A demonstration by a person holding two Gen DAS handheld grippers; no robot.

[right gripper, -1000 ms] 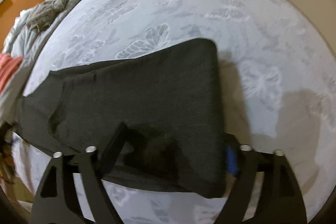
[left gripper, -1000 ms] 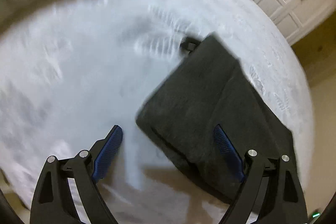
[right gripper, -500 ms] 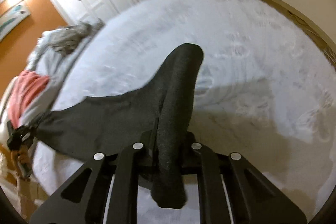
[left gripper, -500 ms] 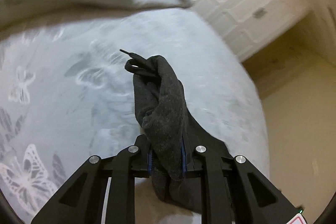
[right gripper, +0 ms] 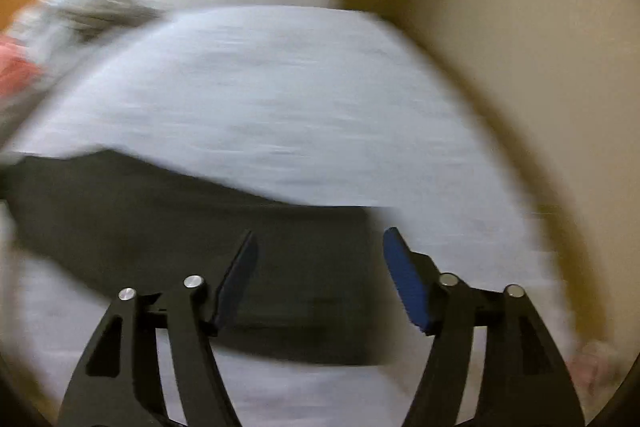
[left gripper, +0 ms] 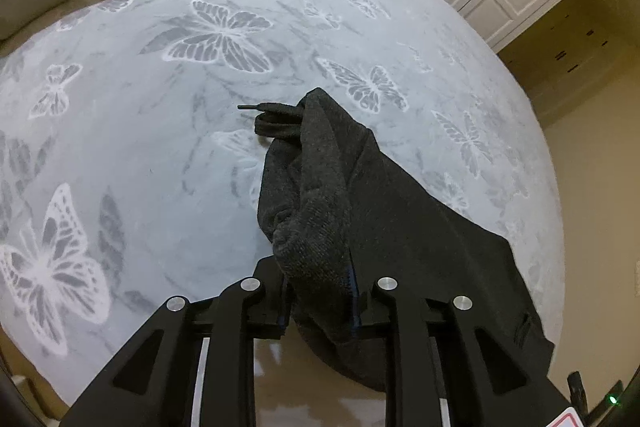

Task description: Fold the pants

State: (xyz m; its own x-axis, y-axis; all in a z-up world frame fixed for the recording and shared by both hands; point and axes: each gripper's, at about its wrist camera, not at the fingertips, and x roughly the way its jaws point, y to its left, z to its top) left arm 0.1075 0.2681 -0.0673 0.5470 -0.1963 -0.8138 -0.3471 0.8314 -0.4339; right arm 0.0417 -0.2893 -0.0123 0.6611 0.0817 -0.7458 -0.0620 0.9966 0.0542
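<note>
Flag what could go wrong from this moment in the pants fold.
1. The left gripper pinches a bunched wad of the pants, so a lopsided fold seems possible.
2. The right gripper is open over the cloth; one-sided pulling may drag it.
3. The drawstring sticks out and may stay exposed.

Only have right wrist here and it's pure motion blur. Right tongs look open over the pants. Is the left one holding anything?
Observer: Yes. The left tongs are shut on a bunched fold of the dark pants.
Operator: Which end of the pants is that?
Observer: The waist end, it seems: a black drawstring sticks out past the bunched fabric onto the bedspread.
Operator: Is that end lifted or flat?
Observer: The pinched part stands up in a ridge; the cloth on its right lies spread on the bed.
Operator: And mine really are empty?
Observer: The right tongs are open, nothing between them.
</note>
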